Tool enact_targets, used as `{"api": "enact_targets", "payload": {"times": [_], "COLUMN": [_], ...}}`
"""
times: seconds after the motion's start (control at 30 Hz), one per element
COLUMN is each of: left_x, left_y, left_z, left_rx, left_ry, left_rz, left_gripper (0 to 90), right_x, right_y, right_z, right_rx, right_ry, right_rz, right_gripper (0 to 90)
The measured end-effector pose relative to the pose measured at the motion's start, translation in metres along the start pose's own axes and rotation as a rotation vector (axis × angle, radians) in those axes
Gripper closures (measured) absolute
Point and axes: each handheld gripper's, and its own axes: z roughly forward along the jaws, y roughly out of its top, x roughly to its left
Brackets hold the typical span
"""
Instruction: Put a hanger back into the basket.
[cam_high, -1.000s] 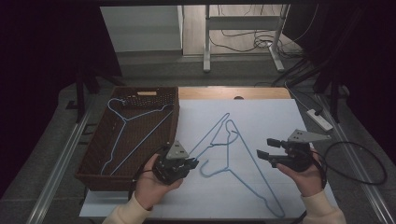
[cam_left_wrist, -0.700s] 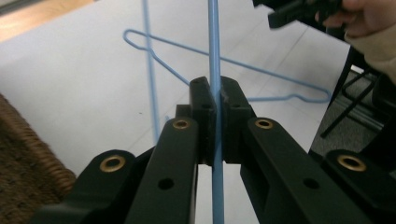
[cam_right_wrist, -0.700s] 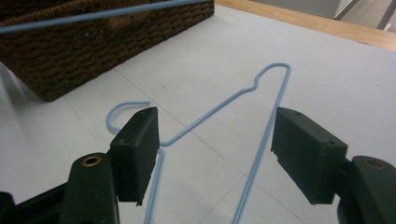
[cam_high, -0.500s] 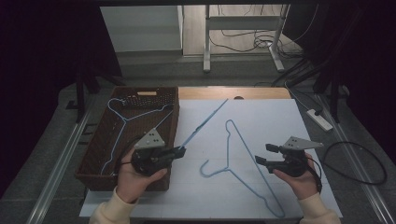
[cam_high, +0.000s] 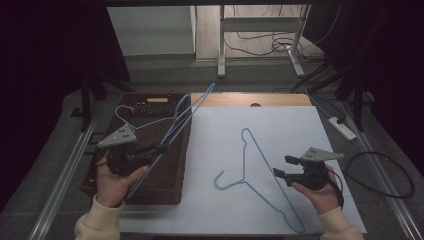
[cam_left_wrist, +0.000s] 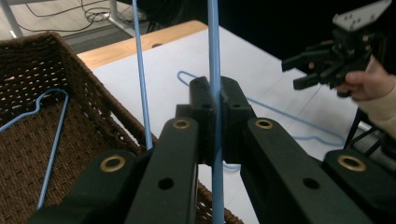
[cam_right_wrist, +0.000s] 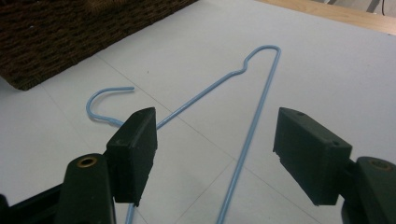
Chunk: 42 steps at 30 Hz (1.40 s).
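Your left gripper (cam_high: 159, 148) was clamped on a blue hanger (cam_high: 187, 111) held w/ its long axis slanting up over the wicker basket (cam_high: 165, 180), while your right gripper (cam_high: 282, 167), jaws apart, hovered nearest the second hanger (cam_high: 260, 165) flat on the table.

Power strip (cam_high: 342, 128) on floor (cables nearby), table legs (cam_high: 220, 49)

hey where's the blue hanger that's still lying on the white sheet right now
In the high view the loose hanger lies flat on the white sheet, right of the wicker basket, just ahead of the open right gripper.
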Motion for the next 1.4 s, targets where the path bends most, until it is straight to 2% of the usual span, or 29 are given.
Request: {"api": "enact_targets", "payload": {"times": [0.3,0.43,0.6,0.87,1.0,1.1,1.3,1.4], "left_x": [0.034,0.053,0.068,0.085,0.091,0.096,0.105,0.107], "left_y": [-0.001,-0.001,-0.007,-0.017,-0.019,-0.019,-0.022,-0.024], "left_z": [-0.007,-0.008,-0.008,-0.008,-0.006,-0.002,0.005,0.011], "left_rx": [0.014,0.017,0.033,0.085,0.098,0.138,0.181,0.216], "left_ry": [0.042,0.044,0.052,0.069,0.044,0.051,0.061,0.053], "left_rz": [-0.049,-0.080,-0.101,-0.123,-0.133,-0.124,-0.135,-0.129], "left_gripper": [85.8,85.8,85.8,85.8,85.8,85.8,85.8,85.8], "right_x": [0.000,0.000,0.001,0.002,0.002,0.002,0.003,0.003], "right_y": [-0.004,-0.004,-0.004,-0.004,-0.005,-0.005,-0.005,-0.005], "right_z": [0.001,0.001,0.003,0.005,0.006,0.006,0.006,0.007], "right_rx": [0.009,0.010,0.018,0.029,0.033,0.032,0.031,0.032], "right_ry": [-0.010,-0.009,-0.012,-0.013,-0.011,-0.010,-0.011,-0.011], "right_rz": [-0.002,-0.002,-0.008,-0.014,-0.016,-0.015,-0.016,-0.017], "right_gripper": [30.9,30.8,30.7,30.6,30.5,30.5,30.4,30.4]}}
